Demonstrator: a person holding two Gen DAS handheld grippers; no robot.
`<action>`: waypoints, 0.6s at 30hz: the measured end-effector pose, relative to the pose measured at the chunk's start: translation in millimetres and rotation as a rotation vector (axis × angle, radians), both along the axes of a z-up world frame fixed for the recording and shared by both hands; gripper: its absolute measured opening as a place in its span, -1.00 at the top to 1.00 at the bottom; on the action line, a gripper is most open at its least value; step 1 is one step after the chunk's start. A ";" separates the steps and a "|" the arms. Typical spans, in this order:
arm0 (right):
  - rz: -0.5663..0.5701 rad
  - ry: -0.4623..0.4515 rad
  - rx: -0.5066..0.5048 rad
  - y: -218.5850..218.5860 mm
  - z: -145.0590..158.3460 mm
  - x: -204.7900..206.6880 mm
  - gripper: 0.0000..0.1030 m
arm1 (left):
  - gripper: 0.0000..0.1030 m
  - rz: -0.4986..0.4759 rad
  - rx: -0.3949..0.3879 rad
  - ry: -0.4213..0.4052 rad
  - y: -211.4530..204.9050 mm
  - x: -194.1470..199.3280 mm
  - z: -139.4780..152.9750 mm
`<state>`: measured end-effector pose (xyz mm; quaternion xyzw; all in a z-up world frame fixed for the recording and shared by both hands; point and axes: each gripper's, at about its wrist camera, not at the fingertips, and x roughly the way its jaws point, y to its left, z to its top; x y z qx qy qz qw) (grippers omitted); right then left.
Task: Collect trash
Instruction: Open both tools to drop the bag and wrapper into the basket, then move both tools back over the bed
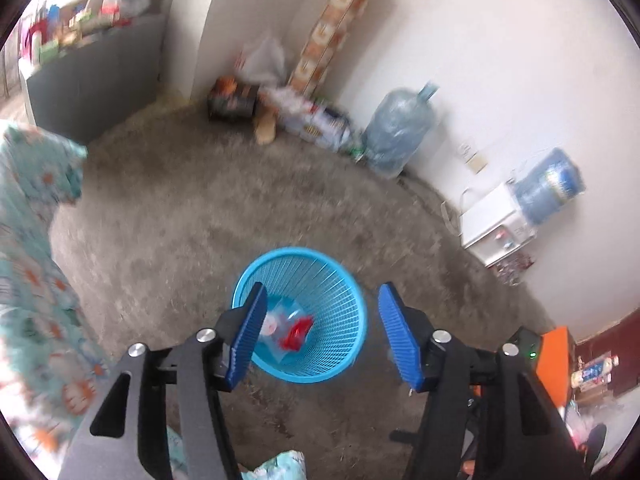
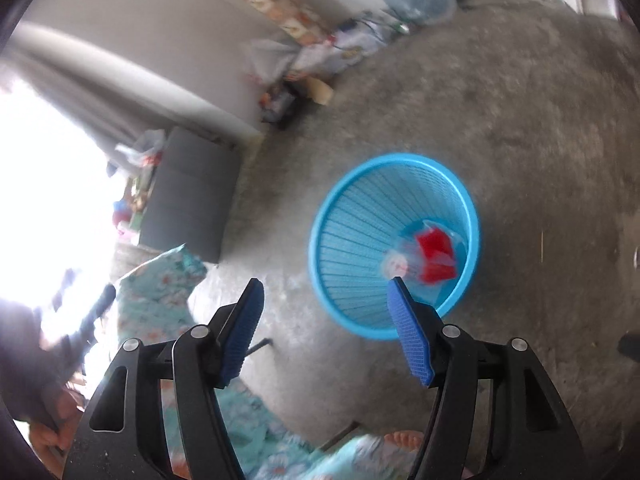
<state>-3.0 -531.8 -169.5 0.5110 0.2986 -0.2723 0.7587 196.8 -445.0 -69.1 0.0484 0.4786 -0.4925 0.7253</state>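
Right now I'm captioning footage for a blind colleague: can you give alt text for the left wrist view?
The open left gripper hangs over a blue mesh basket on a grey floor, with a red-and-clear wrapper in its bottom. Water jugs and boxes line the white wall behind.

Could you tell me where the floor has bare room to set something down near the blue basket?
Bare floor stretches between the blue basket, the grey cabinet and the floral cloth. The wall corner is crowded: boxes, bags, a water jug.

We hold both grippers spread wide, nothing between them.
Left gripper (image 1: 322, 334) and right gripper (image 2: 326, 330) both angle downward, the 2 blue fingers (image 1: 248, 340) of each well apart.
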 end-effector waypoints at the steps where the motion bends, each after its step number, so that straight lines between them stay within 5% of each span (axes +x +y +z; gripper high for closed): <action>1: 0.018 0.000 -0.022 4.7 10.1 2.5 -0.28 | -0.24 0.002 -0.025 -0.022 11.9 -5.7 14.8; 5: 0.114 -0.002 -0.159 38.5 62.0 5.1 -0.51 | -0.64 0.025 -0.117 -0.090 66.1 -26.9 63.4; 12: 0.239 0.005 -0.383 105.2 135.2 10.2 -0.83 | -0.80 0.119 -0.152 -0.190 167.8 -55.2 114.7; 18: 0.360 0.043 -0.483 164.7 167.3 24.7 -0.84 | -0.86 0.206 -0.186 -0.269 255.2 -75.4 145.4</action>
